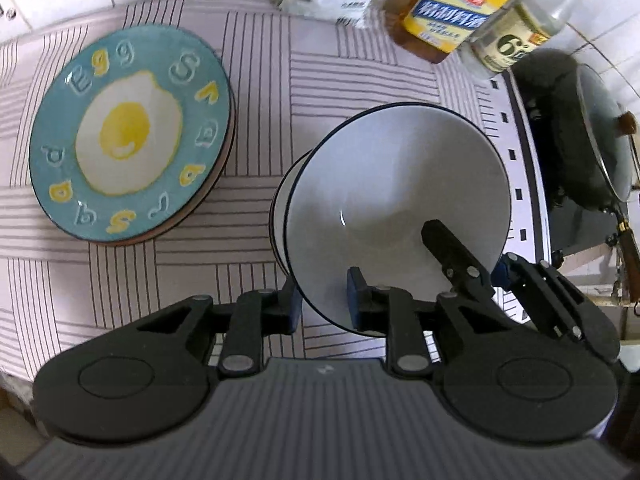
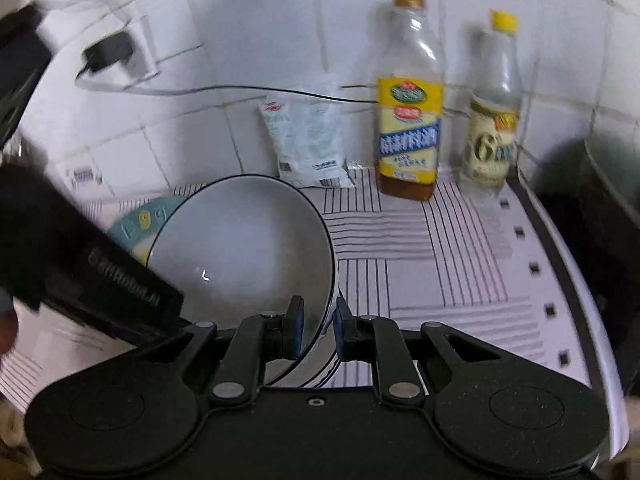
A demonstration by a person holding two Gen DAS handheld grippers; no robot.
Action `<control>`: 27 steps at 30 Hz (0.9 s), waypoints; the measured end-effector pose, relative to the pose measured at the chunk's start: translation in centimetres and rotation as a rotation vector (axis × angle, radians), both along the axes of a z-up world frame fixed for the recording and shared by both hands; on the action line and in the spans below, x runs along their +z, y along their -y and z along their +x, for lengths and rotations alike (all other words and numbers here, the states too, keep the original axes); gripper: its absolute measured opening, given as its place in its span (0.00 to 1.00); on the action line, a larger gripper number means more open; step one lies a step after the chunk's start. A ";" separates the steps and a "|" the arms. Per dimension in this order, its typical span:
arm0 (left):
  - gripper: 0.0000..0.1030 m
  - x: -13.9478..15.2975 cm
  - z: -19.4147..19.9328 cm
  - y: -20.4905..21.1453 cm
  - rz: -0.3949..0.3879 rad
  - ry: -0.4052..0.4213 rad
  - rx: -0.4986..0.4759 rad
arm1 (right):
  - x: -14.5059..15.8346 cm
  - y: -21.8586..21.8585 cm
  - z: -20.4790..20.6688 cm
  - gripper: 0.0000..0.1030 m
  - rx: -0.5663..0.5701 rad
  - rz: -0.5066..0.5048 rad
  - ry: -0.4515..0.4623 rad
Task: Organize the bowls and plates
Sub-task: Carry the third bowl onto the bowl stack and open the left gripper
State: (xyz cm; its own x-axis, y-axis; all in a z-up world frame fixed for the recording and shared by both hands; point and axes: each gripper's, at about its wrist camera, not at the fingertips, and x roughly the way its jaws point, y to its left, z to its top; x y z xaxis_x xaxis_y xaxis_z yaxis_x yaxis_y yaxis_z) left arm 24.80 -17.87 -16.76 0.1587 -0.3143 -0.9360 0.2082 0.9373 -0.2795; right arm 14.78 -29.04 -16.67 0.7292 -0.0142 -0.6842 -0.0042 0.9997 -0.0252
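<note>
A white bowl with a dark rim (image 1: 396, 184) is tilted above the striped cloth, with a second white bowl (image 1: 280, 208) partly hidden behind it. My left gripper (image 1: 324, 300) straddles the bowl's near rim, jaws apart with a gap on each side. My right gripper (image 2: 318, 326) is closed on the same bowl's rim (image 2: 240, 248); it shows in the left wrist view (image 1: 472, 260) at the bowl's right edge. A teal fried-egg plate (image 1: 128, 136) lies on a stack at left and peeks out behind the bowl (image 2: 144, 220).
Two bottles (image 2: 408, 112) (image 2: 494, 120) and a white packet (image 2: 308, 136) stand against the tiled wall. A dark wok with a glass lid (image 1: 580, 136) sits on the stove at right. A plug and cable (image 2: 108, 56) hang on the wall.
</note>
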 end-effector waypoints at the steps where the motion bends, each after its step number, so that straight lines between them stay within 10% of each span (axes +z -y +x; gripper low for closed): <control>1: 0.24 -0.2 0.1 0.0 0.003 -0.011 0.004 | -0.2 -0.4 0.0 0.18 0.018 -0.034 0.005; 16: 0.29 -2.1 0.2 0.5 0.031 -0.072 0.019 | -1.5 -1.8 0.3 0.19 0.103 -0.218 0.014; 27: 0.33 -0.8 -1.7 -1.0 -0.032 0.042 0.057 | -1.2 -0.7 -0.6 0.27 0.143 -0.214 0.058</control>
